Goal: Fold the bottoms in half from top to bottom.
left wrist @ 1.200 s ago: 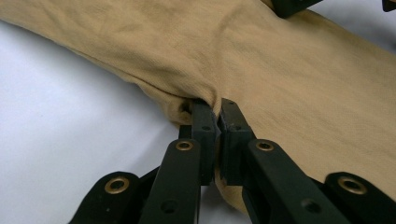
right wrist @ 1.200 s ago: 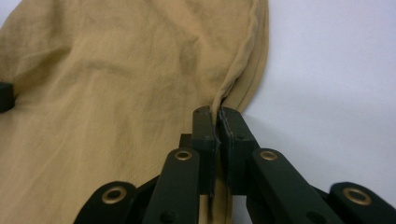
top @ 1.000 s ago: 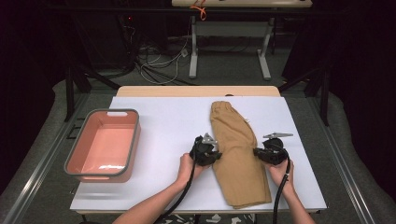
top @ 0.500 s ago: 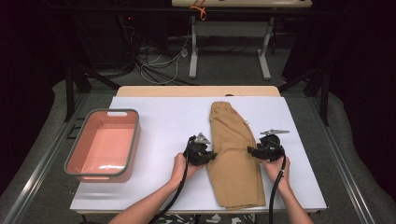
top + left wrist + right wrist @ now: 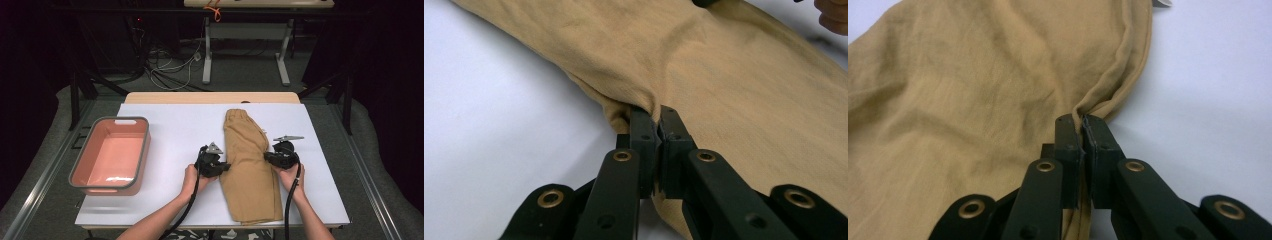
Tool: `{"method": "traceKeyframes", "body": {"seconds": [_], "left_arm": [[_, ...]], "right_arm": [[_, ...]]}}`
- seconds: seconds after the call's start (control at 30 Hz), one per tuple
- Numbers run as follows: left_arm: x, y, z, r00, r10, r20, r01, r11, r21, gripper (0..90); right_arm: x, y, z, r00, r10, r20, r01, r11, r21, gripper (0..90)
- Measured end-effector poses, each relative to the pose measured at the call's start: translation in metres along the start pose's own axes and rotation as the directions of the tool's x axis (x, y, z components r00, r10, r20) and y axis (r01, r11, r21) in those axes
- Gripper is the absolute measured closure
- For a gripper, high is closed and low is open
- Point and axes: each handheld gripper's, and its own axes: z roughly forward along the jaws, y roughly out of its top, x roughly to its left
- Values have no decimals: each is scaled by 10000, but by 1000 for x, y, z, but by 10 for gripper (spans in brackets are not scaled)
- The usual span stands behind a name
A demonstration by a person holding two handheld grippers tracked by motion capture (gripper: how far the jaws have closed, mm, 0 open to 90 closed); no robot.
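The white table top [image 5: 165, 125] carries a long tan cloth garment, folded lengthwise into a narrow strip [image 5: 248, 165], which runs away from the person and lies between the two tongs. The left gripper [image 5: 223, 167] has its jaws pressed together on the garment's left edge; in the left gripper view [image 5: 658, 125] a small ridge of cloth is pinched up between them. The right gripper [image 5: 267, 156] is likewise closed on the opposite edge, and in the right gripper view [image 5: 1082, 124] the doubled hem is caught right at the jaw tips.

The step in hand looks like a fold across the garment's middle. To do it well, I would lift both edges together and at the same height, so the strip stays flat between the tongs instead of twisting. Both bites are shallow, at the very tips, so a slow pull is wiser than a quick one; a jerk could let the hem slide out. Keeping the tongs as far apart as the cloth is wide should hold it taut without sagging in the centre.

Well to the left of the left gripper sits a pink rectangular plastic tub with a grey rim [image 5: 142, 147]. As far as the high view shows, nothing lies in it.
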Motion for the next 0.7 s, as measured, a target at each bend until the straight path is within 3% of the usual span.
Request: {"method": "traceKeyframes", "body": {"seconds": [0.7], "left_arm": [[28, -24, -44, 9979, -299, -582, 292, 9995, -121, 873]], "right_arm": [[44, 11, 21, 9947, -748, -702, 758, 9971, 111, 859]]}}
